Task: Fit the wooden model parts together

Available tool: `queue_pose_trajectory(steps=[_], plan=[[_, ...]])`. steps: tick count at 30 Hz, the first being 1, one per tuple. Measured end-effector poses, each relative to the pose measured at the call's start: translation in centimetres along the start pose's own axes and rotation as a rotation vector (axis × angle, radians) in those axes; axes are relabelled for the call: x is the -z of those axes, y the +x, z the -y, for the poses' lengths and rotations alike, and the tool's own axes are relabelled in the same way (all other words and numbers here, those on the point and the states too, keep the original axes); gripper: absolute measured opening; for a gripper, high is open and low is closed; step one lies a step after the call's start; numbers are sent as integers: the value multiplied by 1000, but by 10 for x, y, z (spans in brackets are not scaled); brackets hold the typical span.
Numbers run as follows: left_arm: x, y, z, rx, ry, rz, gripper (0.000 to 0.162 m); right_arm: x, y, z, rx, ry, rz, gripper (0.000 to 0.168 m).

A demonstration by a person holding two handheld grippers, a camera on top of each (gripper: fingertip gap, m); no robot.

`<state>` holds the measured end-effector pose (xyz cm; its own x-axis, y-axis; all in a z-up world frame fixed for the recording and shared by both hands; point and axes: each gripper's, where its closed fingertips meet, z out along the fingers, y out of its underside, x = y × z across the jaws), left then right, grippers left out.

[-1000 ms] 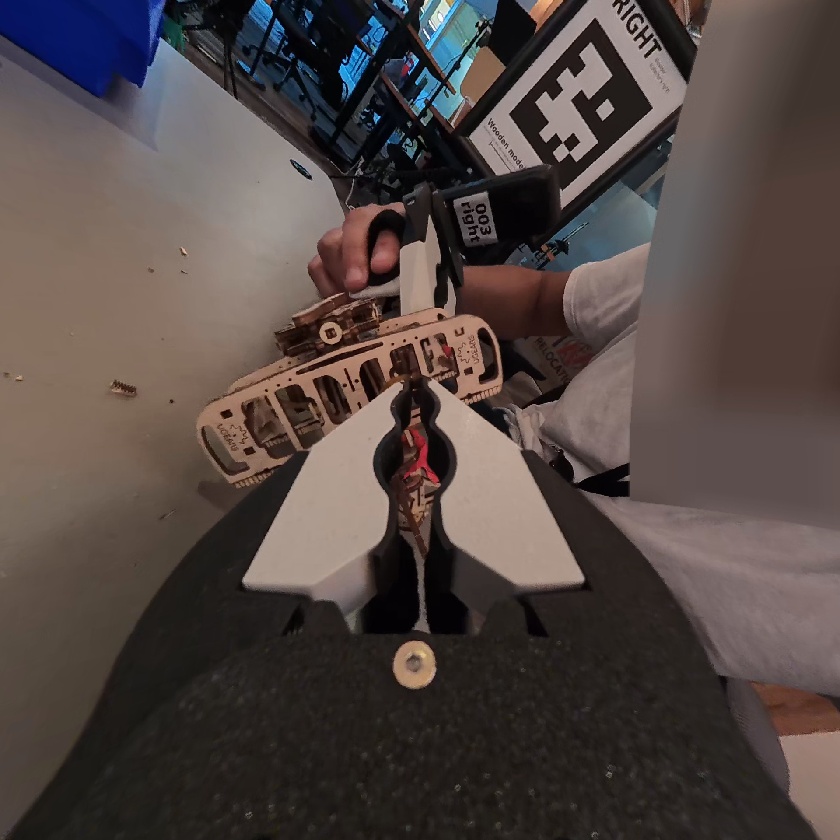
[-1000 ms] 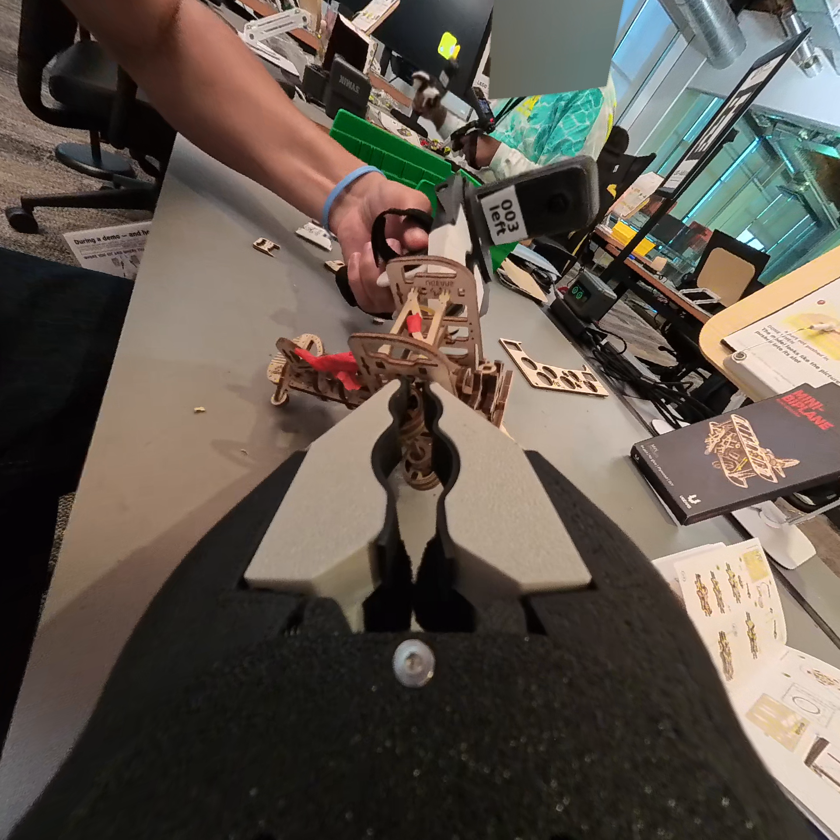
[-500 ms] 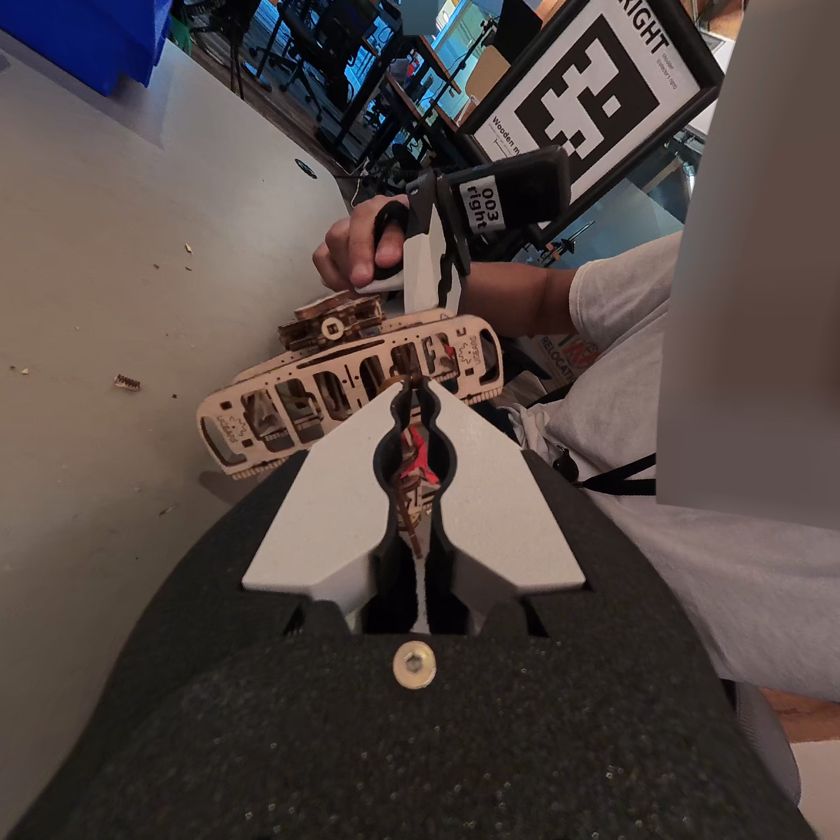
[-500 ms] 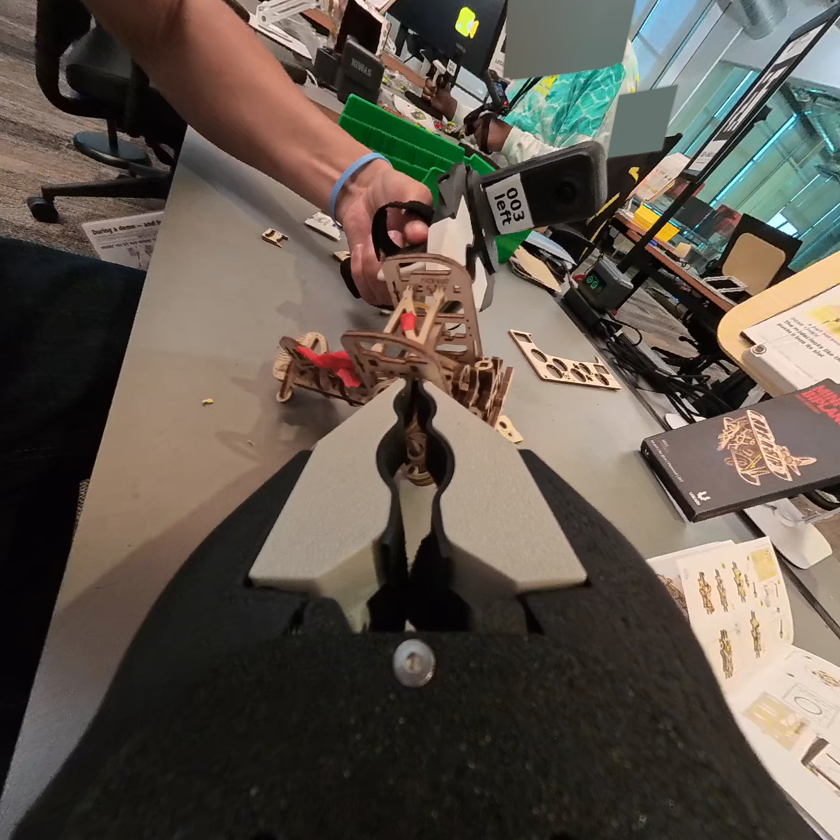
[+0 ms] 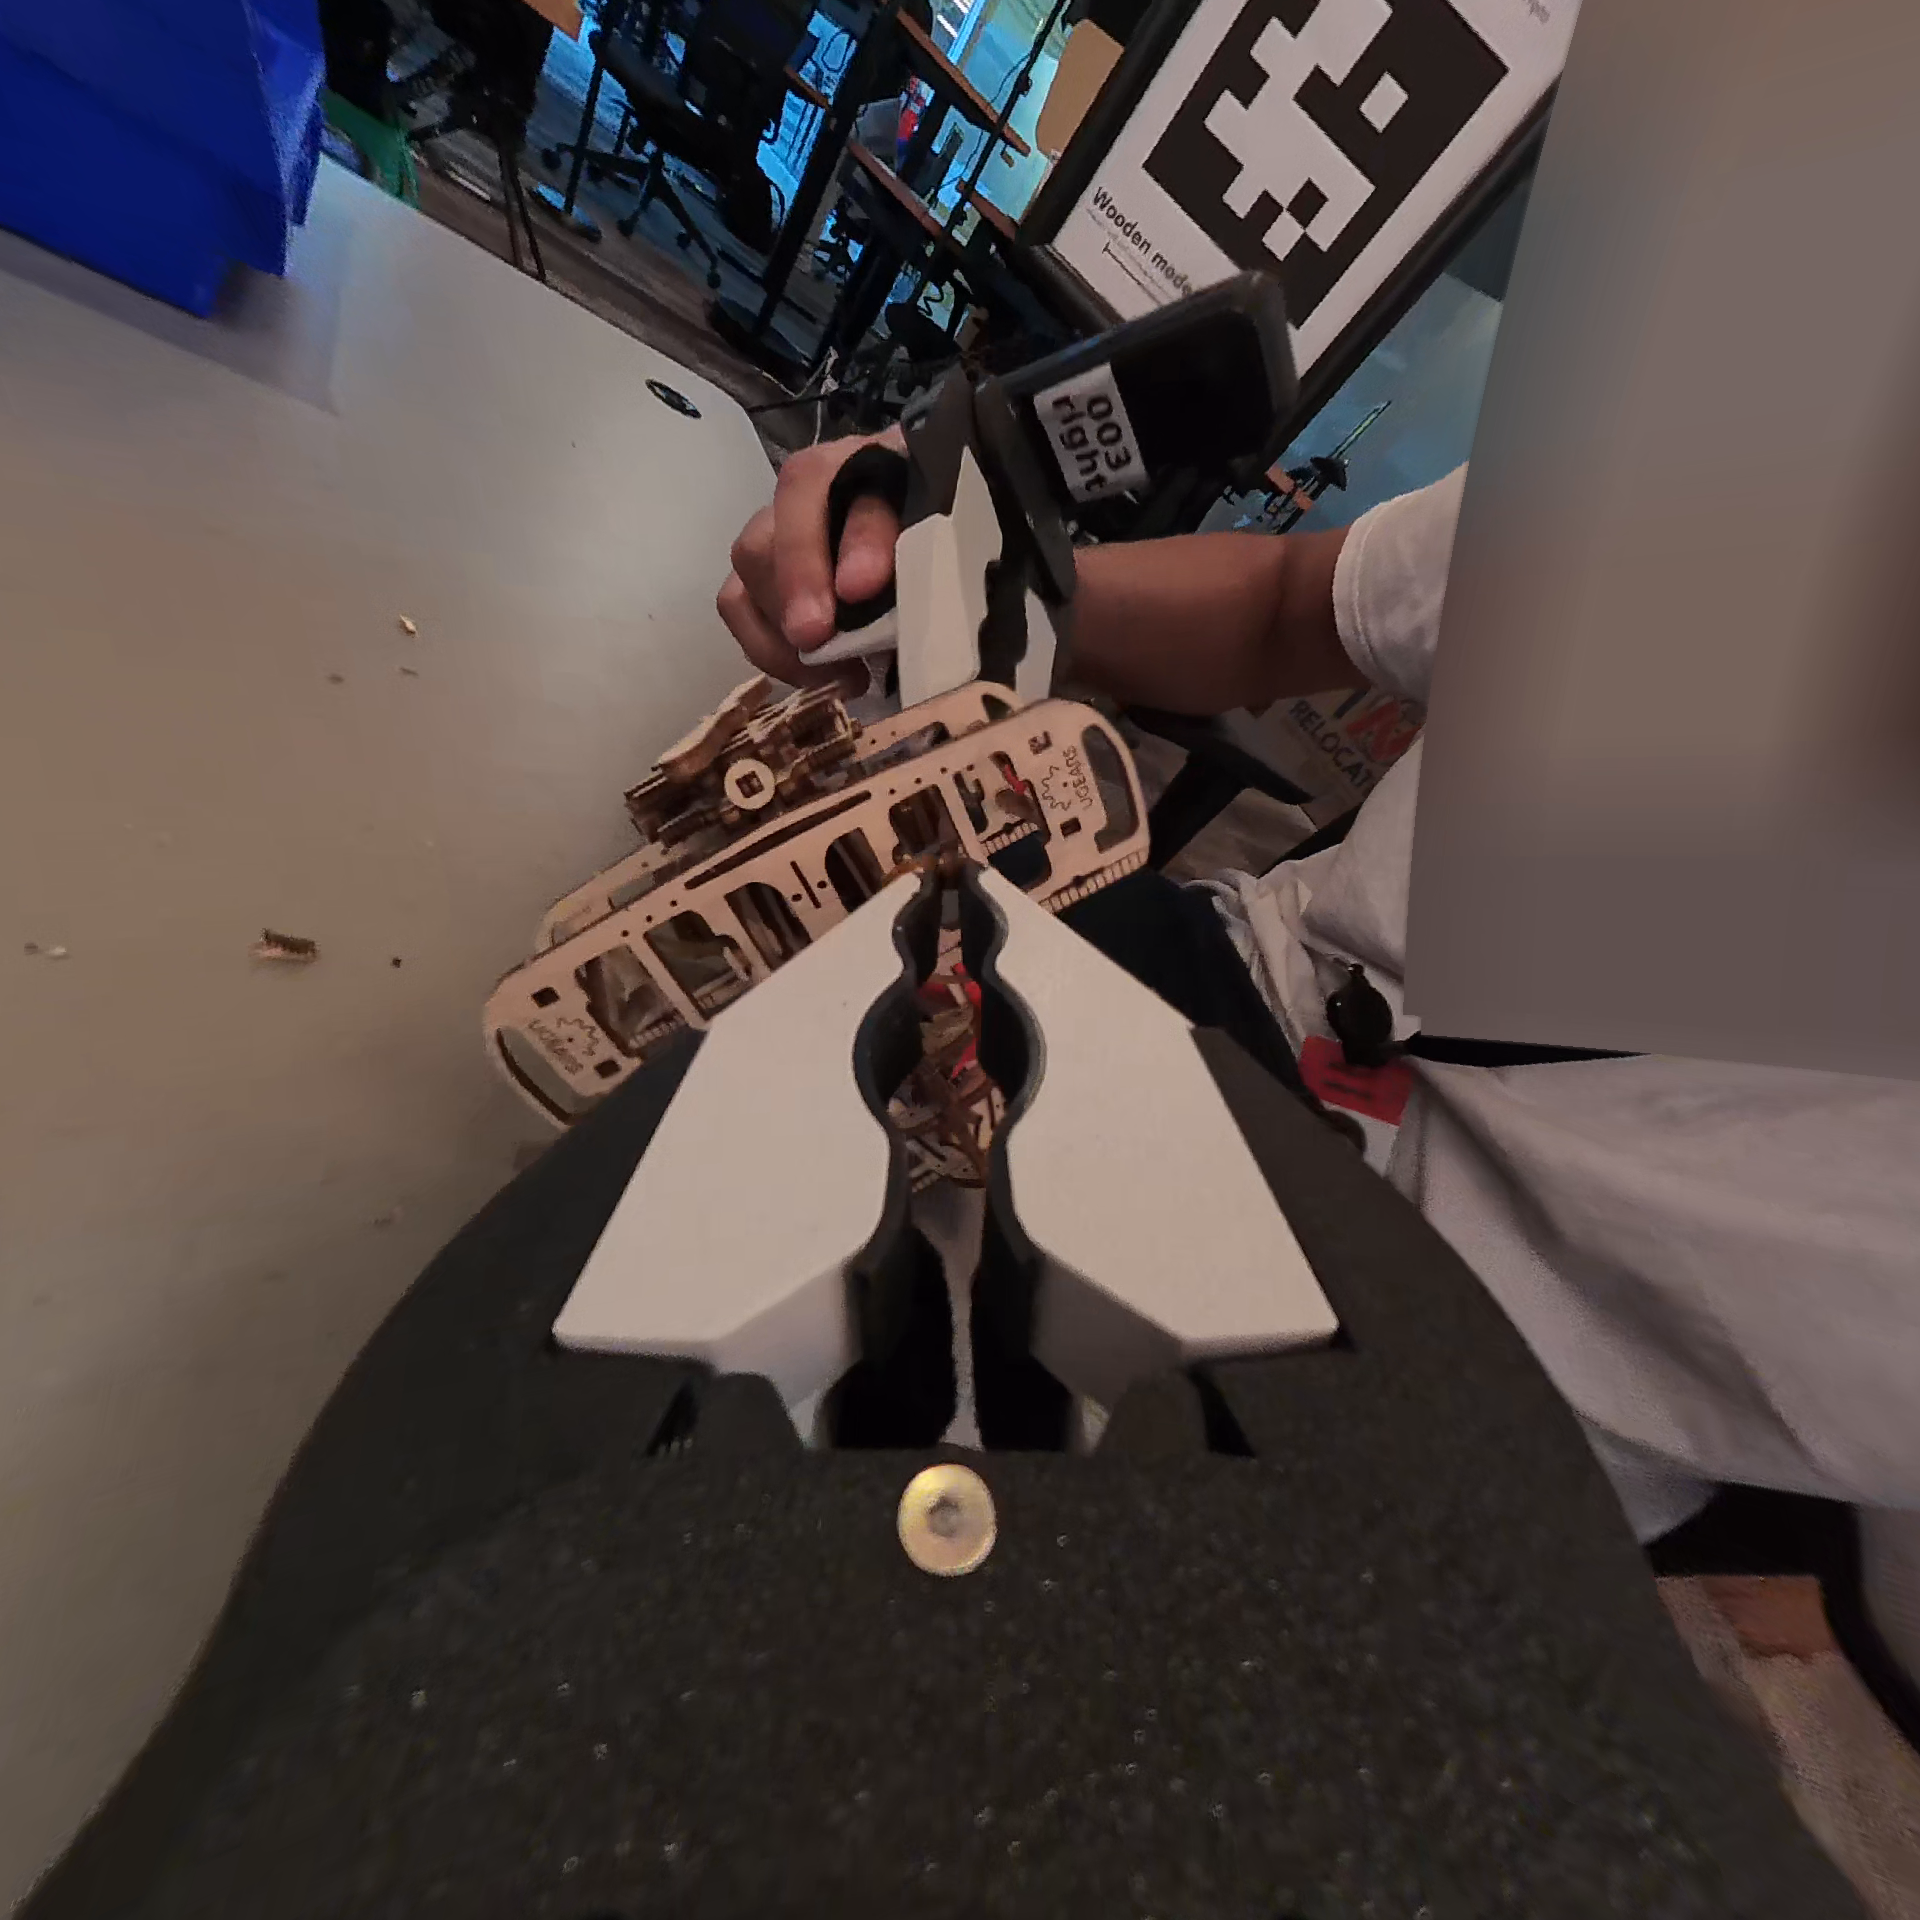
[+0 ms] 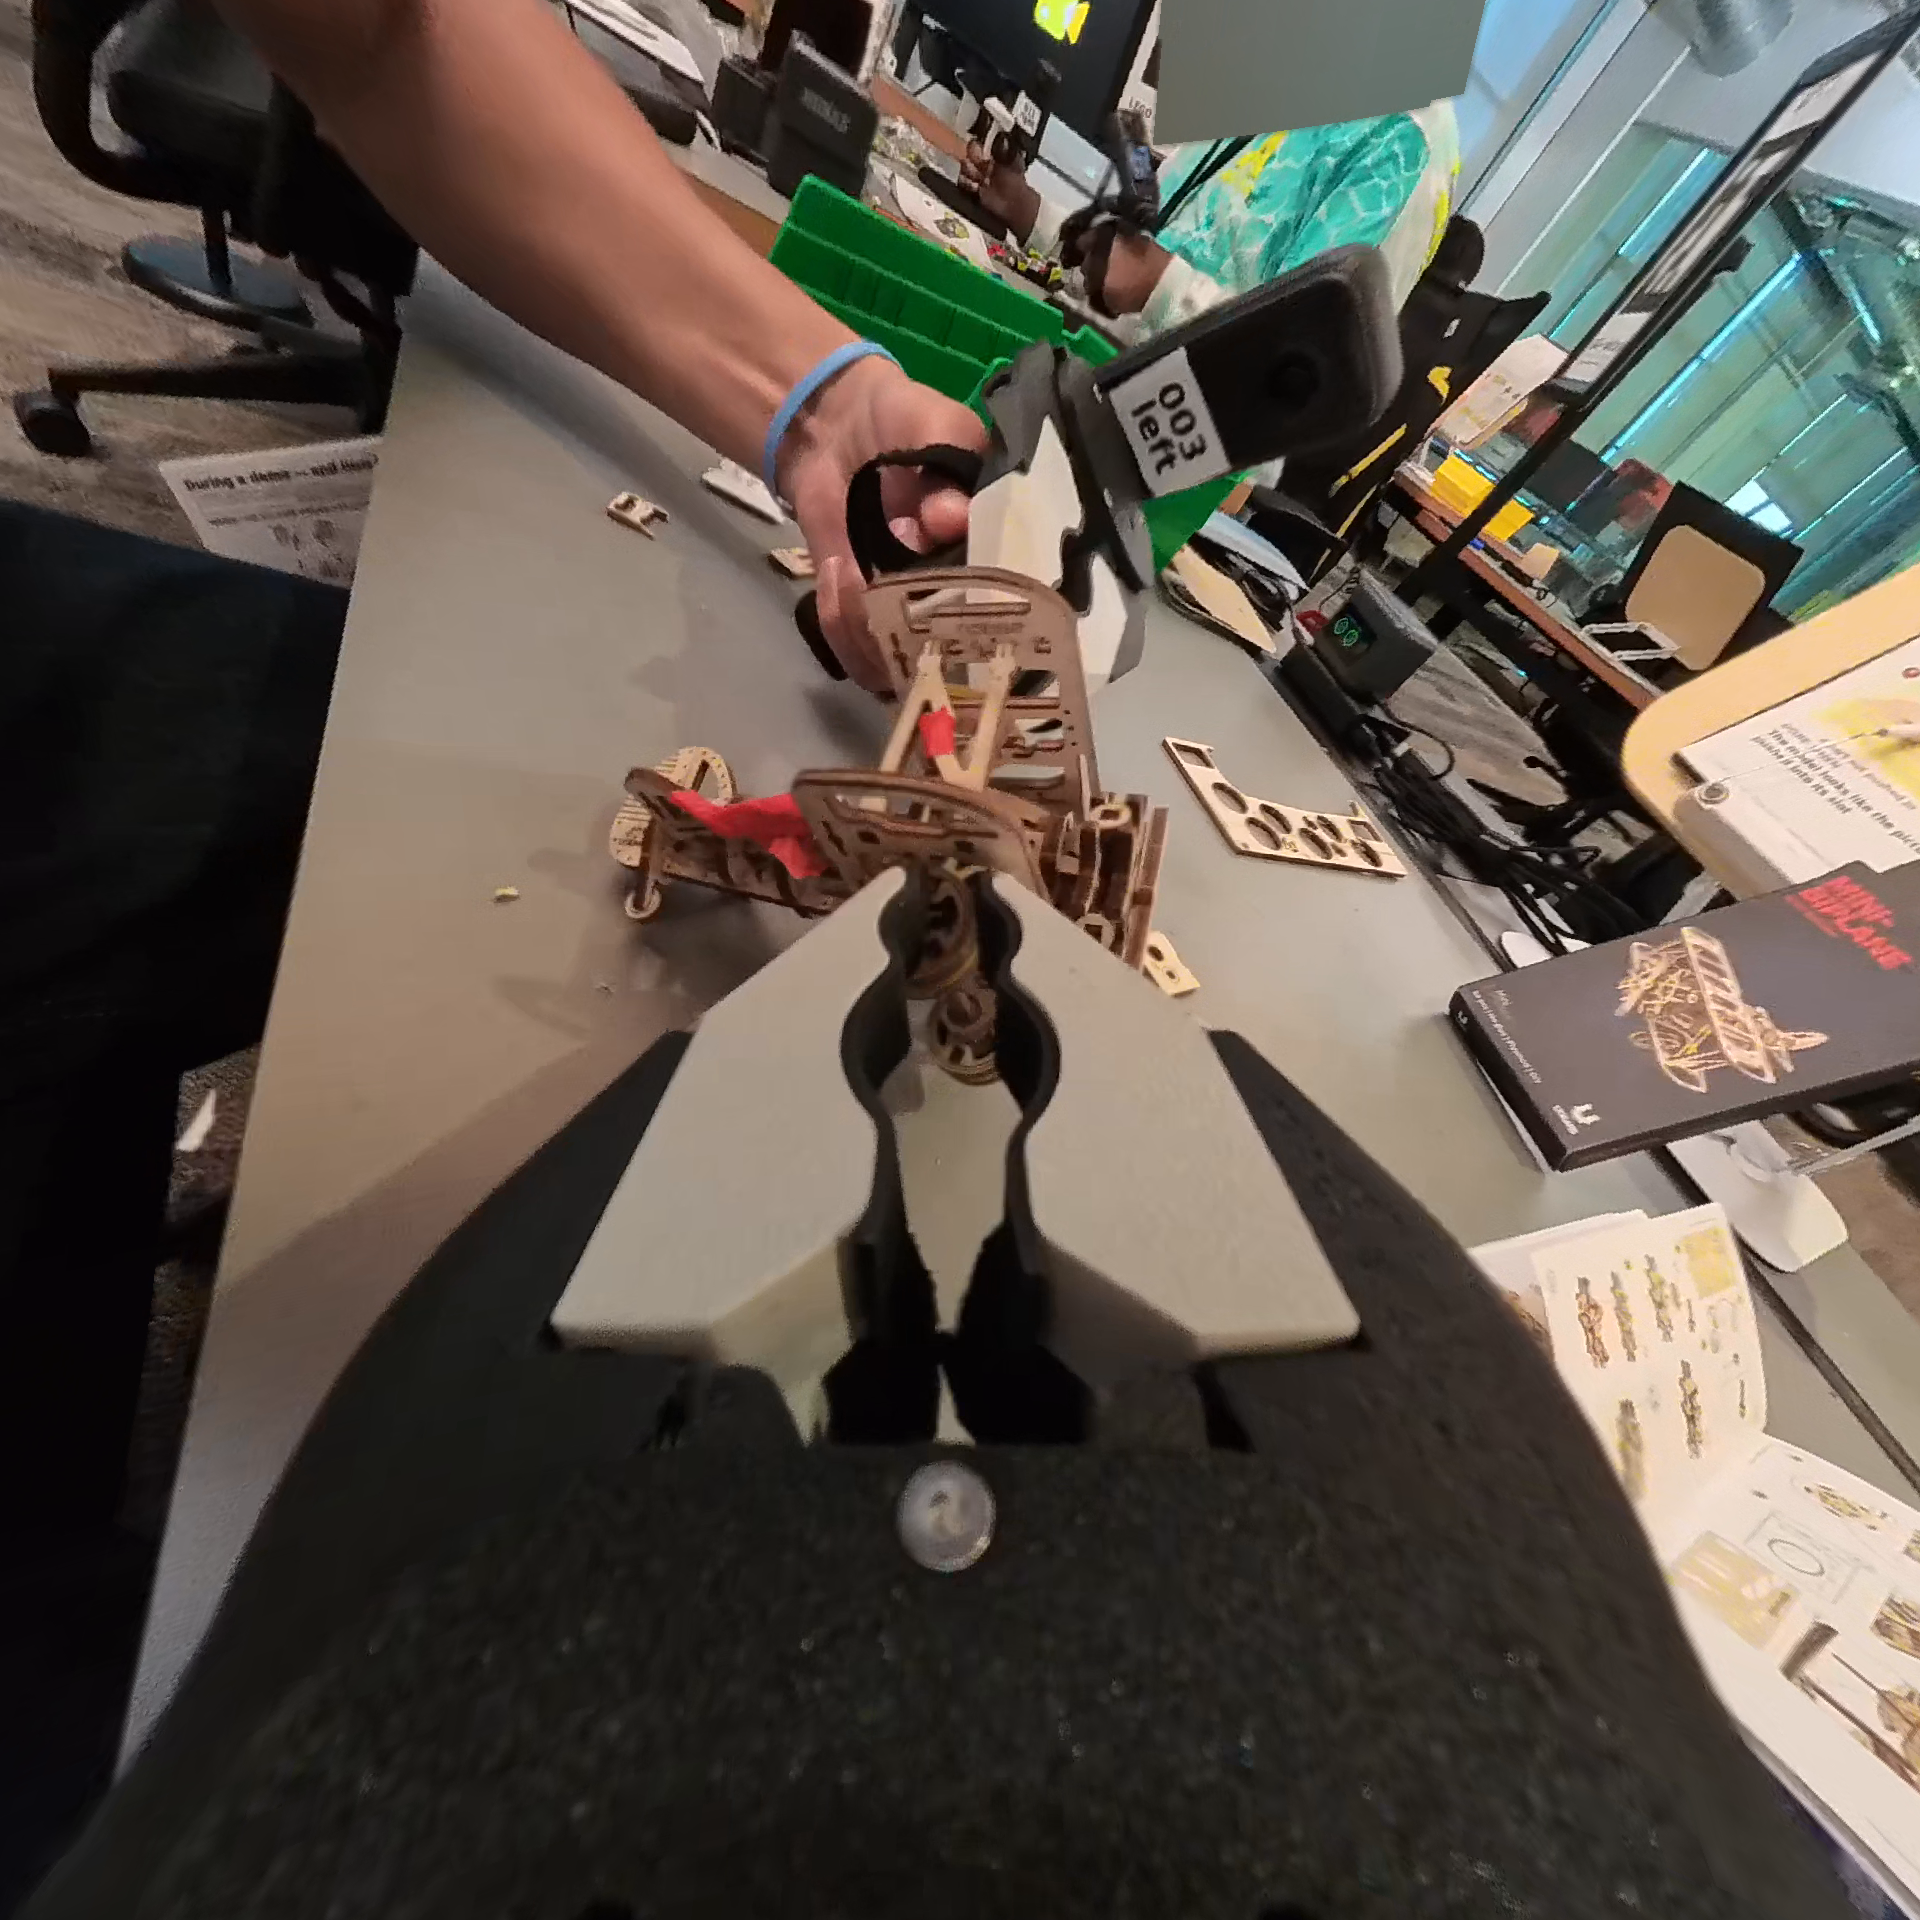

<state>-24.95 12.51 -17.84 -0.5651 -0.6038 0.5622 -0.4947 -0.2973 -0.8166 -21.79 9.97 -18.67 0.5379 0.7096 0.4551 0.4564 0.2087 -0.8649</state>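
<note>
A wooden biplane model point(image 6: 966, 800) with red parts stands on the grey table point(image 6: 468, 675), its tail point(image 6: 675, 821) to the left. My right gripper point(image 6: 943, 883) is shut on the near edge of its lower wing. My left gripper point(image 6: 1101, 613) shows beyond it, shut on the far end of the upper wing. In the left wrist view, my left gripper point(image 5: 940, 883) is shut on a thin wooden edge of the model, with the slotted wing plate point(image 5: 790, 894) just beyond its tips. The right gripper point(image 5: 966, 634) pinches the model's far side there.
A punched-out wooden sheet point(image 6: 1278, 821) lies right of the model. A black box point(image 6: 1704, 1018) and instruction sheets point(image 6: 1662, 1403) sit at the right. A green bin point(image 6: 914, 301) and loose wooden bits point(image 6: 634, 511) are behind. A blue bin point(image 5: 135, 145) stands far left. My hands' fingertips stand some 5 cm from each other.
Both grippers keep their hold. The model and the two grippers have shifted and tilted slightly; the model sits a little more slanted in the left wrist view.
</note>
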Motion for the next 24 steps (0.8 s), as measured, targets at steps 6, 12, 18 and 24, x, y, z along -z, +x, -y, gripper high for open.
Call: queue_pose_trajectory(steps=[6, 12, 18, 24], plan=[[-4, 0, -1, -106, 17, 9, 0, 2, -2, 1, 15, 21, -20, 9], [-6, 0, -2, -26, 14, -8, 1, 2, -1, 4, 30, 55, -67, 8], [-5, -1, -1, 27, 21, -32, 0, 0, 1, 5, 52, 68, -88, 7], [-6, -1, 0, 46, 27, -50, 0, 1, -1, 6, 89, 58, -72, 2]])
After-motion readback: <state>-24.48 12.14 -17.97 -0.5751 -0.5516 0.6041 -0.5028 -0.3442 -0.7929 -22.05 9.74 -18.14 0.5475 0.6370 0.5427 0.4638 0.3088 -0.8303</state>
